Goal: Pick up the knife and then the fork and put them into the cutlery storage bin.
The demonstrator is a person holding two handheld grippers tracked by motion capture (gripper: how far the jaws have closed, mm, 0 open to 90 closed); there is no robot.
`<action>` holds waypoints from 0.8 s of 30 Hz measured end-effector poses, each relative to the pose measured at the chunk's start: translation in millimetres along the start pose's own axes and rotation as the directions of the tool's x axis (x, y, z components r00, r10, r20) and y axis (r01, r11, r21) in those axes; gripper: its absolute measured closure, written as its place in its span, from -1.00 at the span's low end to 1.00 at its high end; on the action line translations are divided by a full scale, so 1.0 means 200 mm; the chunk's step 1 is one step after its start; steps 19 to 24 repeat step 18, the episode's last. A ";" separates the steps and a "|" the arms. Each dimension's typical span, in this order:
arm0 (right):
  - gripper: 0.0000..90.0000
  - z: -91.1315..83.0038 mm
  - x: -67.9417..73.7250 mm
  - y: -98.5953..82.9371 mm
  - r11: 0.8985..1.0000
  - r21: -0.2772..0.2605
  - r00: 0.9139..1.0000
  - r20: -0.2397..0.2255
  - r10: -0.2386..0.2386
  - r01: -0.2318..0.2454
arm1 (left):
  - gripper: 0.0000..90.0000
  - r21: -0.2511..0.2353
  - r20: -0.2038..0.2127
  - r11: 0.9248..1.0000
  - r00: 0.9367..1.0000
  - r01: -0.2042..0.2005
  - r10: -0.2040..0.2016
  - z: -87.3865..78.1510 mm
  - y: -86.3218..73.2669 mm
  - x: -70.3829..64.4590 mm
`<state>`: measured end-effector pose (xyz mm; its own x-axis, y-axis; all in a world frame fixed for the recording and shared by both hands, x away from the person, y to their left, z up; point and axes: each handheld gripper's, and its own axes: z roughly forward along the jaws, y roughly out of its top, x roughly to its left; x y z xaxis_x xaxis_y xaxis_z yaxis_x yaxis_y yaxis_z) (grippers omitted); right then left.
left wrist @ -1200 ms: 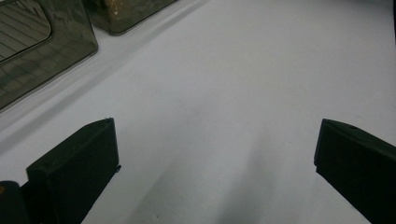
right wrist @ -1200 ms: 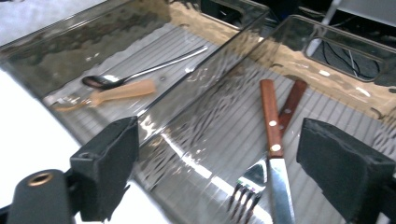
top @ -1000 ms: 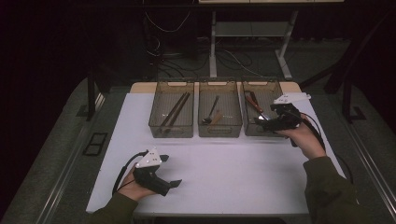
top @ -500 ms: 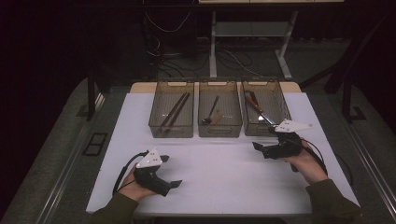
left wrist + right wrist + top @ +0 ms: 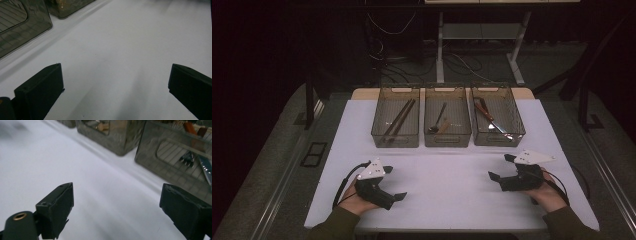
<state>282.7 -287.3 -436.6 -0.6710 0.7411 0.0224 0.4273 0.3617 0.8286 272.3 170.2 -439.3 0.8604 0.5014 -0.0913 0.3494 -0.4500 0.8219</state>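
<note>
resting low over the white table (image 5: 447, 185), left gripper (image 5: 394, 187) sits at the near left, jaws spread wide, nothing between them. right gripper (image 5: 502, 167) at the near right, jaws wide apart too, empty, pointing toward table centre. beyond them, a row of three smoky bins: left bin (image 5: 395, 142) holds chopsticks (image 5: 398, 119), middle bin (image 5: 447, 141) a spoon (image 5: 438, 119), right bin (image 5: 512, 136) a knife (image 5: 490, 116) and a fork (image 5: 187, 159), nearest the right gripper.

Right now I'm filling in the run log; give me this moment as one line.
left gripper: open, empty, near table edge | right gripper: open, empty, before right bin | cutlery in three bins
</note>
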 end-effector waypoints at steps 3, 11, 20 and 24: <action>-0.73 -0.02 0.01 -0.04 1.000 0.012 1.000 -0.019 0.004 -0.004 | -1.00 -0.001 0.000 1.000 1.000 -0.002 0.002 0.00 0.00 0.00; -0.73 -0.05 0.06 -0.09 1.000 0.023 0.999 -0.039 -0.003 0.003 | -1.00 0.000 -0.003 1.000 1.000 0.000 0.000 -0.01 0.00 0.00; -0.73 -0.05 0.07 -0.11 0.999 0.041 0.998 -0.057 -0.005 0.008 | -1.00 -0.001 -0.003 1.000 1.000 -0.002 0.002 -0.01 0.00 0.00; -0.73 -0.05 0.07 -0.11 0.999 0.041 0.998 -0.057 -0.005 0.008 | -1.00 -0.001 -0.003 1.000 1.000 -0.002 0.002 -0.01 0.00 0.00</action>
